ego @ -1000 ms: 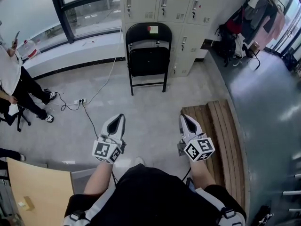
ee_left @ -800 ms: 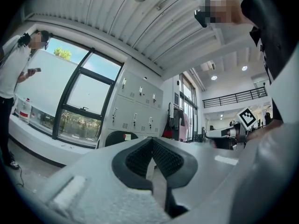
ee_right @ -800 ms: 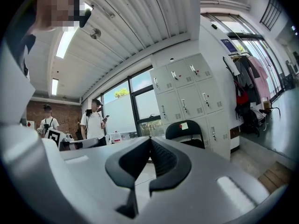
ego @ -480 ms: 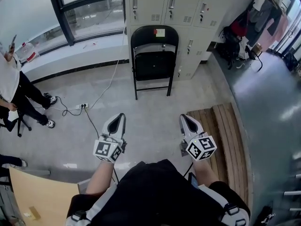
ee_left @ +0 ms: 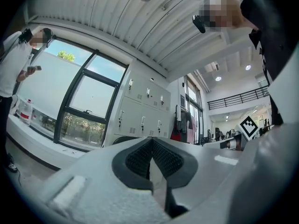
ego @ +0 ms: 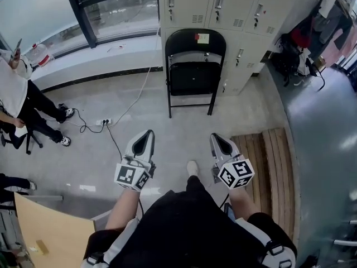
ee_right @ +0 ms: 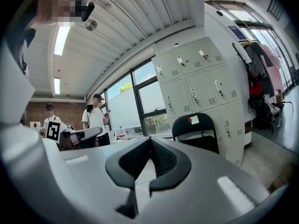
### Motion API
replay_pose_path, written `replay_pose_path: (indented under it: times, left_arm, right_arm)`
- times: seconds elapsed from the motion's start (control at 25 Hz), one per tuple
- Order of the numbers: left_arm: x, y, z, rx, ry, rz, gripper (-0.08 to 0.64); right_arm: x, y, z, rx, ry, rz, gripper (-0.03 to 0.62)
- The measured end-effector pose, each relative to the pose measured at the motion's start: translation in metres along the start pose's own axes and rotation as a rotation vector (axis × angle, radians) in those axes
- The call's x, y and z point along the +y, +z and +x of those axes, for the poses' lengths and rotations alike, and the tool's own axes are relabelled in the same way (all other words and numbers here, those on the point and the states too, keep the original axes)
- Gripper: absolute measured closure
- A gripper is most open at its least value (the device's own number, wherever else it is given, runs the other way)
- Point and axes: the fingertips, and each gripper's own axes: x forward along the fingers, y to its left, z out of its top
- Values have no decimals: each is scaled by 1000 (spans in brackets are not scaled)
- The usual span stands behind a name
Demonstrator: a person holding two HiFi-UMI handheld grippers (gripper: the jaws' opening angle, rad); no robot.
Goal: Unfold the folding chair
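Note:
A black folding chair (ego: 194,71) stands folded against the grey lockers, with a small sticker on its backrest; it also shows in the right gripper view as the chair (ee_right: 198,130). My left gripper (ego: 146,136) is shut and empty, well short of the chair and to its left. My right gripper (ego: 215,138) is also shut with nothing in it, level with the left one and pointing towards the chair. In the left gripper view only the top of the chair (ee_left: 122,138) peeks over the shut jaws.
Grey lockers (ego: 223,10) line the wall behind the chair. A wooden bench (ego: 268,166) lies on the right. A power strip and cables (ego: 103,121) lie on the floor at left. A person (ego: 22,102) stands at the far left by the window ledge (ego: 95,60). A wooden tabletop (ego: 50,233) is at lower left.
Both grippers have moved forward towards the chair, which now appears nearer and more central. My foot shows between the grippers. Both stay shut.

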Motion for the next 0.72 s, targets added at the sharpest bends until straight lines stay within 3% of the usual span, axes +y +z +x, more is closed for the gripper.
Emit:
replay_pose_path:
  times: [0.72]
  left_arm:
    - [28, -6, 146, -13, 87, 32, 557]
  right_arm:
    - [-146, 69, 112, -31, 81, -15, 588]
